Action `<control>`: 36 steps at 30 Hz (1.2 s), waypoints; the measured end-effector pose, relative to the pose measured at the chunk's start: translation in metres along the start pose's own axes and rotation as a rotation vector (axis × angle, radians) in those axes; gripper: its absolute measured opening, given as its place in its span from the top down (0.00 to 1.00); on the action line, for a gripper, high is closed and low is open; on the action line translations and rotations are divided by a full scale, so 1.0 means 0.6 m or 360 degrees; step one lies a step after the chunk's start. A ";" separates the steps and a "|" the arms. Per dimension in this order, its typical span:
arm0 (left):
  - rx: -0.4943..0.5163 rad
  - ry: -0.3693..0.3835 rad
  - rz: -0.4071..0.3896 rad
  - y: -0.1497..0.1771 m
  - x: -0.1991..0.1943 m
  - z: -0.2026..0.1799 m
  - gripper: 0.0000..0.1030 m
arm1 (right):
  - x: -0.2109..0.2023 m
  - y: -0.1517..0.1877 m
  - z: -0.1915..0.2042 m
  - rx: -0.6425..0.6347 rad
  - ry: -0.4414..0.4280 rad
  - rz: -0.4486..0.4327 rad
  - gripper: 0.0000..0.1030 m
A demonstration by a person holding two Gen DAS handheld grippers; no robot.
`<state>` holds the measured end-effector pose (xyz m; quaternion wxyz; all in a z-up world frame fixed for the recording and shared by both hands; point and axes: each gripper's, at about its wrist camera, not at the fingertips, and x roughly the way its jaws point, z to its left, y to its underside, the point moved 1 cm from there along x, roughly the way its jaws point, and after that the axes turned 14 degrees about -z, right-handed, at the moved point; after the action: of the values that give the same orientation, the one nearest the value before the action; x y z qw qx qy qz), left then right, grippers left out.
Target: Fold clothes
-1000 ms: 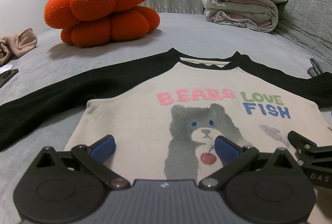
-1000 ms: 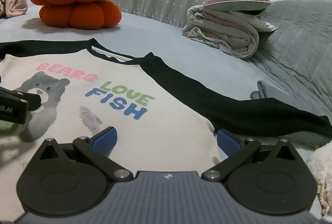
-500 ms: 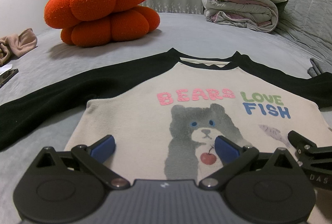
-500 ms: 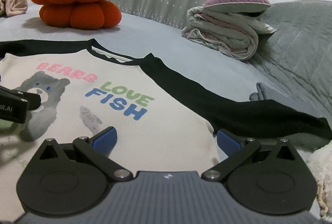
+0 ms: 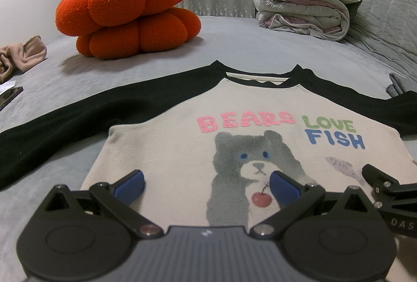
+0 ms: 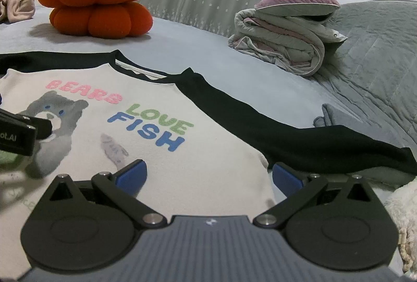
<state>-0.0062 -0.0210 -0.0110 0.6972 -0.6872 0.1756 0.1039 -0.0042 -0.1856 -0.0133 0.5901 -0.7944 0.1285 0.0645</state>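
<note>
Both grippers spread, empty: left gripper (image 5: 207, 184) and right gripper (image 6: 208, 175) over the raglan sweatshirt's (image 5: 169, 151) hem. Pinch both hem corners evenly, keeping the body flat on the bed (image 5: 234, 47).

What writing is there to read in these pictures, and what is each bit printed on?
"BEARS" in pink: on the chest of the shirt.
"LOVE" in green: same shirt, right of it.
"FISH" in blue: below "LOVE".
"DAS", cut off at the picture's edge: on the right gripper, seen from the left wrist.
"ot.AI", cut off: on the left gripper, seen from the right wrist.
No other readable text.
</note>
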 end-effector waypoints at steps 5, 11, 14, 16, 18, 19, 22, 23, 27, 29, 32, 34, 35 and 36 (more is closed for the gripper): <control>0.0000 0.0000 0.0000 0.000 0.000 0.000 0.00 | -0.001 0.000 -0.003 0.0016 -0.0007 -0.0003 0.00; 0.0000 0.0001 0.0000 0.000 0.000 0.000 0.00 | 0.002 0.001 -0.008 0.0055 -0.0027 0.0012 0.00; 0.0000 0.0001 0.0000 0.001 0.000 0.000 0.00 | 0.006 0.003 -0.018 0.0116 -0.0064 0.0042 0.00; 0.0000 0.0001 -0.0001 0.001 0.000 0.000 0.00 | 0.013 0.005 -0.031 0.0203 -0.0119 0.0085 0.00; -0.0002 0.0002 -0.0001 0.001 0.000 0.000 0.00 | 0.021 0.009 -0.049 0.0326 -0.0187 0.0137 0.00; -0.0014 0.0008 0.0000 0.001 0.000 0.002 0.00 | 0.025 0.011 -0.059 0.0400 -0.0226 0.0166 0.00; -0.0047 0.0024 -0.0001 0.001 0.000 0.006 0.00 | 0.026 0.014 -0.067 0.0482 -0.0267 0.0178 0.00; -0.0036 0.0019 0.0000 0.001 0.000 0.005 0.00 | 0.025 0.012 -0.063 0.0467 -0.0259 0.0181 0.00; -0.0011 0.0002 0.0000 0.000 0.000 -0.001 0.00 | 0.026 0.007 -0.050 0.0414 -0.0213 0.0205 0.00; -0.0006 -0.0002 -0.0003 0.000 0.000 -0.003 0.00 | 0.021 0.007 -0.054 0.0446 -0.0214 0.0222 0.00; -0.0011 0.0040 0.0038 -0.006 -0.004 0.007 0.00 | 0.006 0.010 -0.063 0.0480 -0.0237 0.0249 0.00; 0.0008 0.0094 0.0104 -0.016 -0.011 0.018 0.00 | -0.010 0.009 -0.064 0.0463 -0.0257 0.0260 0.00; 0.0013 0.0112 0.0137 -0.021 -0.015 0.024 0.00 | -0.020 0.008 -0.067 0.0456 -0.0268 0.0264 0.00; -0.0009 0.0070 0.0165 -0.026 -0.029 0.039 0.00 | -0.030 0.005 -0.074 0.0473 -0.0280 0.0267 0.00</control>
<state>-0.0136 0.0036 0.0098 0.6849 -0.6812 0.2261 0.1253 -0.0244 -0.2268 0.0014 0.7024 -0.6764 0.1503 0.1631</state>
